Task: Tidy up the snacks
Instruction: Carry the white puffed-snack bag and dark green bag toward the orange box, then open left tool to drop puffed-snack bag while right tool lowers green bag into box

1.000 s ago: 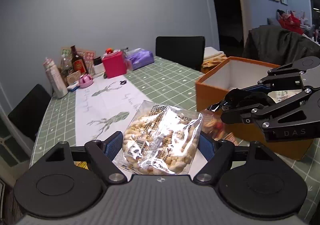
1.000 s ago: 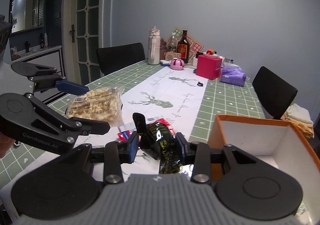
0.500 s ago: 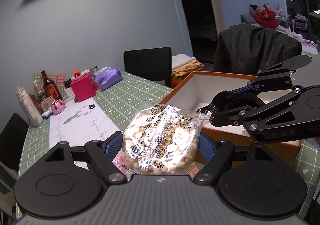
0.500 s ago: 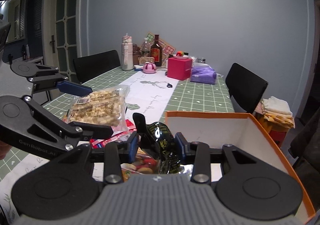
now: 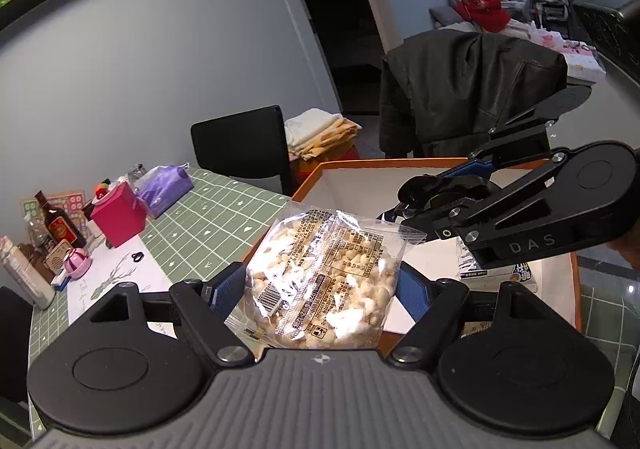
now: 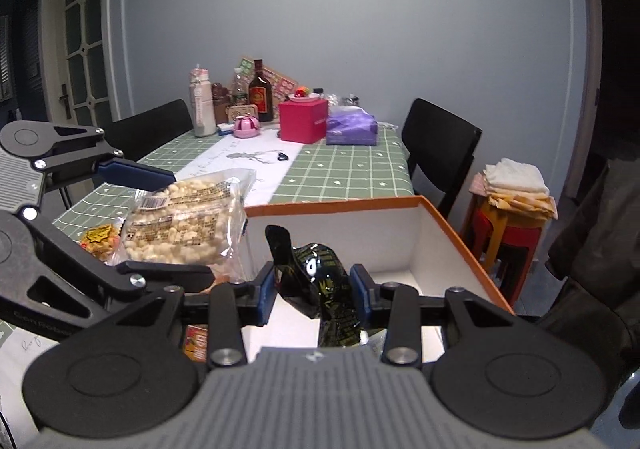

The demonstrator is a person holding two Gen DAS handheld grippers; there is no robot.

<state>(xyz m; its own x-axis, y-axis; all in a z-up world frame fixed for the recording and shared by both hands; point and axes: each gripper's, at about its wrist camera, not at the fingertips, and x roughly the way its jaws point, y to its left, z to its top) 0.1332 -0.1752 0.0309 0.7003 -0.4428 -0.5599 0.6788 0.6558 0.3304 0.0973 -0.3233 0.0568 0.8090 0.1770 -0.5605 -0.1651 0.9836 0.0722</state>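
Observation:
My left gripper [image 5: 322, 287] is shut on a clear bag of pale puffed snacks [image 5: 324, 281], held above the near rim of the orange box [image 5: 308, 179]. The same bag [image 6: 188, 221] shows at the left of the right wrist view, by the box's left wall. My right gripper [image 6: 314, 289] is shut on a shiny black snack packet [image 6: 324, 281], held over the white inside of the orange box [image 6: 460, 237]. In the left wrist view the right gripper [image 5: 420, 209] hangs over the box. A printed packet [image 5: 496, 269] lies inside the box.
Red and yellow snack packets [image 6: 100, 241] lie on the green checked tablecloth [image 6: 352, 169] left of the box. Bottles [image 6: 262, 91], a pink box [image 6: 302, 121] and a purple tissue pack [image 6: 352, 125] stand at the far end. Black chairs [image 6: 440, 145] flank the table.
Both grippers moved right with their snacks, from above the table to over the orange box. The box now fills more of both views.

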